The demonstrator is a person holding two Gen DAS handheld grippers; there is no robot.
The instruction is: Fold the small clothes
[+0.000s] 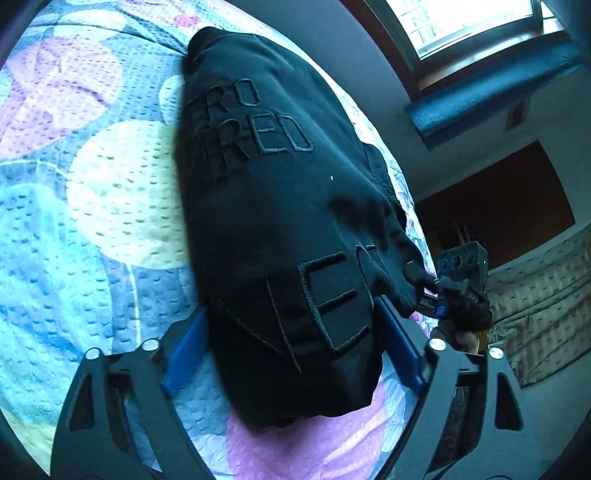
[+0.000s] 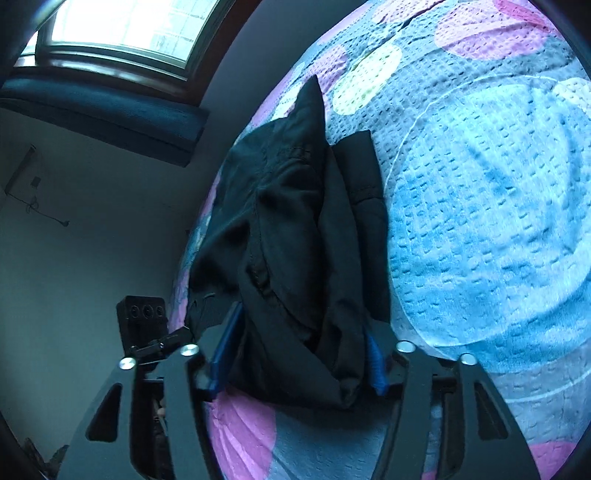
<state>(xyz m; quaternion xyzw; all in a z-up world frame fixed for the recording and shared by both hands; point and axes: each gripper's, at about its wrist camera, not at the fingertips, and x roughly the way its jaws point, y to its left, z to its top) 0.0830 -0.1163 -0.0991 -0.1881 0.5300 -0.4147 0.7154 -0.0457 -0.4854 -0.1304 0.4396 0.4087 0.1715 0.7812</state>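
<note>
A small black garment [image 1: 280, 206] with raised black lettering lies on a quilted bedspread [image 1: 92, 206]. My left gripper [image 1: 291, 332] has its blue-padded fingers wide apart on either side of the garment's near end. In the right wrist view the same garment [image 2: 295, 229] is bunched and lifted in folds, and my right gripper [image 2: 299, 350] straddles its near end with the fingers apart. The right gripper also shows in the left wrist view [image 1: 424, 291], pinching a corner of the cloth. The left gripper shows at the lower left of the right wrist view [image 2: 173, 338].
The bedspread [image 2: 480, 221] has blue, pink and pale circles and runs to a bed edge beside a grey wall [image 2: 92, 240]. A window [image 1: 461, 26] with a blue cushioned sill [image 1: 491, 88] is above. A dark wooden panel [image 1: 498, 206] and another quilted cover [image 1: 546, 295] stand beyond the bed.
</note>
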